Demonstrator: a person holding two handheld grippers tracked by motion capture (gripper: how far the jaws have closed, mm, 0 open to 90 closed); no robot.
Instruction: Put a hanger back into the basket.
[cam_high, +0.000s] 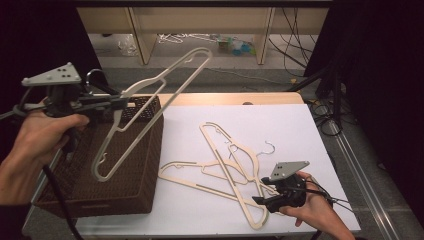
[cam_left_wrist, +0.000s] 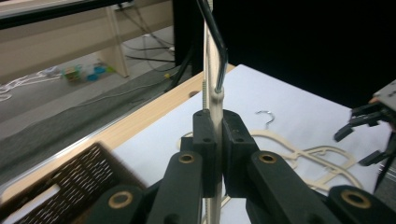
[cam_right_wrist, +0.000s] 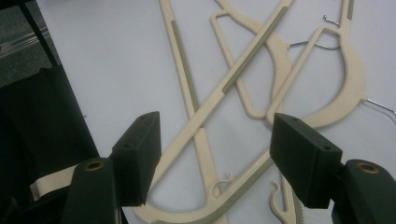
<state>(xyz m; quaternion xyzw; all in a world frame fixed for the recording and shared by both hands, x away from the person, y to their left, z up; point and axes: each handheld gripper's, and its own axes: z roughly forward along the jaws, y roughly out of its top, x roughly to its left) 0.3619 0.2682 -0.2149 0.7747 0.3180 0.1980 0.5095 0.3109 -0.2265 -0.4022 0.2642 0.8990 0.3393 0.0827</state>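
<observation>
My left gripper (cam_high: 119, 103) is shut on the neck of a cream plastic hanger (cam_high: 165, 82), holding it tilted in the air above the brown wicker basket (cam_high: 142, 172). In the left gripper view the jaws (cam_left_wrist: 216, 123) pinch that hanger (cam_left_wrist: 214, 70) just under its metal hook (cam_left_wrist: 215, 32). A loose pile of cream hangers (cam_high: 227, 165) lies crossed on the white table (cam_high: 285, 125). My right gripper (cam_high: 261, 201) hovers open at the pile's near end. In the right gripper view its jaws (cam_right_wrist: 219, 158) stand wide apart over the crossed hangers (cam_right_wrist: 233, 79), holding nothing.
The basket fills the table's left side, with its front corner near the edge. Past the far wooden edge (cam_high: 235, 98) are shelf legs (cam_high: 142, 40), small clutter (cam_high: 235, 46) and floor cables (cam_high: 295, 55). A dark curtain bounds the right. The right gripper (cam_left_wrist: 369, 126) also appears in the left gripper view.
</observation>
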